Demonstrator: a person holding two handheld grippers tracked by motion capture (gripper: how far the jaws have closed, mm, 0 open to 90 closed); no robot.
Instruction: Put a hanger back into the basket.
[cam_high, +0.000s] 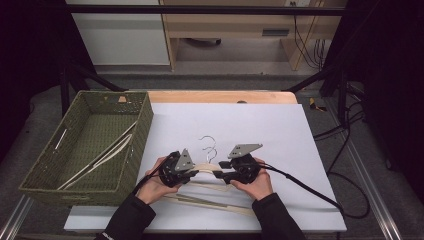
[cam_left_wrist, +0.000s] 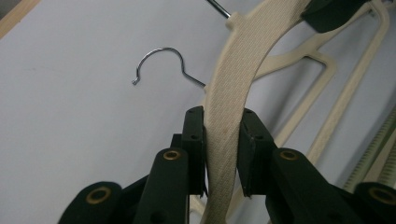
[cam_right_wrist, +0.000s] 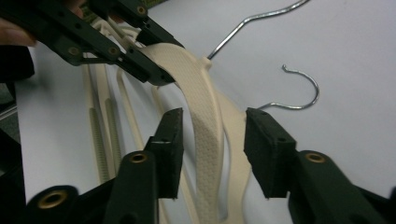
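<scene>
The cream hanger (cam_left_wrist: 227, 107) is showing a matt, finely textured plastic surface, and its hook (cam_left_wrist: 161, 63) is showing as bright, smooth metal wire. The basket (cam_high: 50, 165) is presenting a rough green woven weave. The table sheet (cam_high: 280, 130) is appearing matt, smooth and pale.

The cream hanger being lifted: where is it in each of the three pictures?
High view: the cream hanger sits low centre, between the two hands.
Left gripper view: it runs up the middle, pinched in the left claw.
Right gripper view: it arches through the middle, between the open jaws of the right claw.
Shared landmark: the hook.
</scene>
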